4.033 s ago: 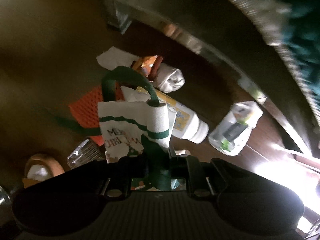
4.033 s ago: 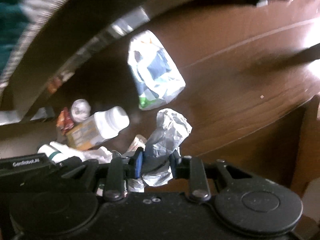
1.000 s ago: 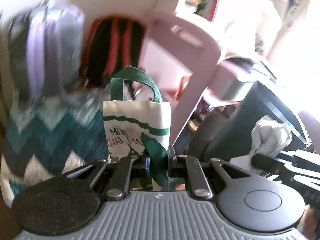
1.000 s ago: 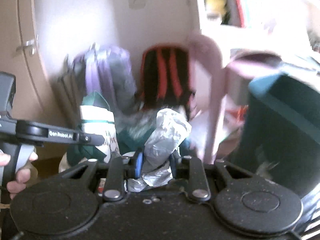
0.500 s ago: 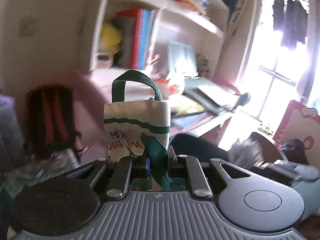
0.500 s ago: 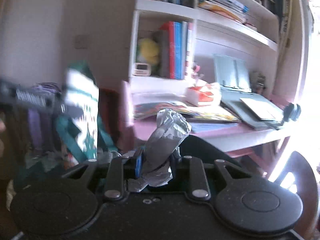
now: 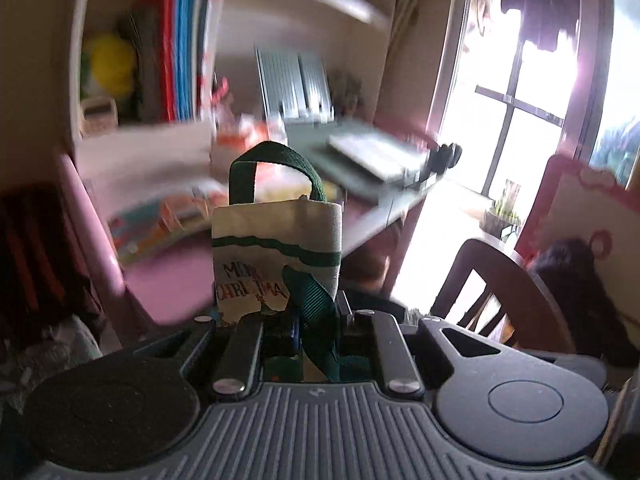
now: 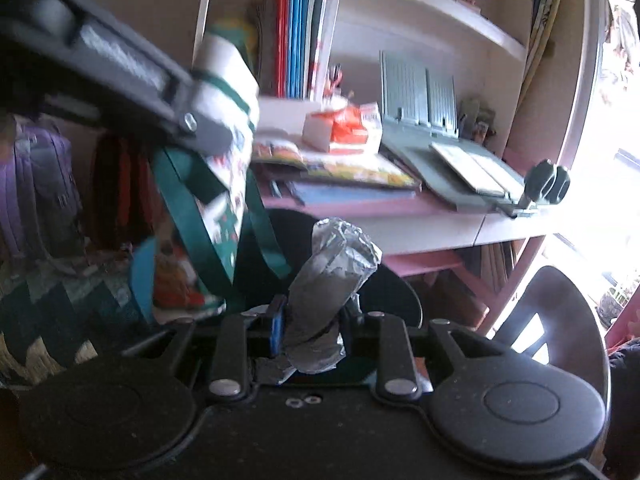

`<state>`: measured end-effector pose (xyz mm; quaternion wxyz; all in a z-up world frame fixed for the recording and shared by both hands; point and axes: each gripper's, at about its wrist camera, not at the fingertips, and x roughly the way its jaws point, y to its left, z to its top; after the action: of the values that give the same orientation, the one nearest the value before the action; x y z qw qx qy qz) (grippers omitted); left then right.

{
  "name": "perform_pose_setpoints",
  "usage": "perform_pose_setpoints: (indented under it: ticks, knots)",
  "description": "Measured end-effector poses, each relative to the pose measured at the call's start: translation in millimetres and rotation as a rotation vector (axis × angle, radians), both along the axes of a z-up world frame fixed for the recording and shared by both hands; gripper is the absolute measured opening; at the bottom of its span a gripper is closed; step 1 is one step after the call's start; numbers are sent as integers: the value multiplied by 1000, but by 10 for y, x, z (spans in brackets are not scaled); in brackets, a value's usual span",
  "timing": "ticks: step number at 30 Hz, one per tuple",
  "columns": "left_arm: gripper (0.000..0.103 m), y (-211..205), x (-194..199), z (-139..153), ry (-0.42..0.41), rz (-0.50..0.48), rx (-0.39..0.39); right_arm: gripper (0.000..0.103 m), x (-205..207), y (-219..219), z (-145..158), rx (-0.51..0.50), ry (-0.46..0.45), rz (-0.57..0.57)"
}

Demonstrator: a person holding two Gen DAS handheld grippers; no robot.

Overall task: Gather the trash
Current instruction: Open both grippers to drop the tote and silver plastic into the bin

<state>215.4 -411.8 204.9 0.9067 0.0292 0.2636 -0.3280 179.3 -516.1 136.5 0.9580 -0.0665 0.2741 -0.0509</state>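
My left gripper [image 7: 318, 320] is shut on the dark green strap of a small white Christmas gift bag [image 7: 276, 248], which stands up in front of it with its second handle looping above. In the right wrist view the same bag [image 8: 224, 128] hangs from the left gripper's arm at the upper left, green straps trailing down. My right gripper [image 8: 312, 320] is shut on a crumpled wad of silver foil [image 8: 332, 268] that sticks up between its fingers. A dark round bin [image 8: 400, 292] shows just behind the foil.
A pink desk [image 8: 440, 220] carries books, a grey paper cutter [image 8: 452, 152] and an orange-white pack [image 8: 344, 128], under white shelves of books [image 8: 296, 36]. A dark chair back [image 7: 504, 280] stands right by a bright window. Backpacks [image 8: 36, 188] and a zigzag blanket lie left.
Both grippers swung away from the dark floor and backpacks toward the desk and window, rising a little. The bag and the foil stayed gripped throughout.
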Motion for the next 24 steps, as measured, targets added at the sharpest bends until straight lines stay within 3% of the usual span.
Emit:
perform_pose_setpoints:
  ticks: [7, 14, 17, 18, 19, 21, 24]
  knots:
    - [15, -223, 226, -477, 109, -1, 97, 28, 135, -7, -254, -2, 85, 33]
    - [16, -294, 369, -741, 179, 6, 156, 37, 191, 71, -376, -42, 139, 48]
    - [29, -291, 340, -787, 185, 4, 154, 42, 175, 73, -387, -33, 137, 52]
    - [38, -284, 320, -789, 179, 5, 152, 43, 172, 71, -390, -34, 137, 51]
    - [54, -283, 306, -786, 175, 7, 151, 44, 167, 66, -389, -31, 134, 50]
    - [68, -249, 257, -758, 156, 16, 139, 47, 141, 58, -379, -19, 130, 50]
    - [69, -203, 191, -709, 143, -1, 134, 49, 81, 46, -337, 2, 114, 46]
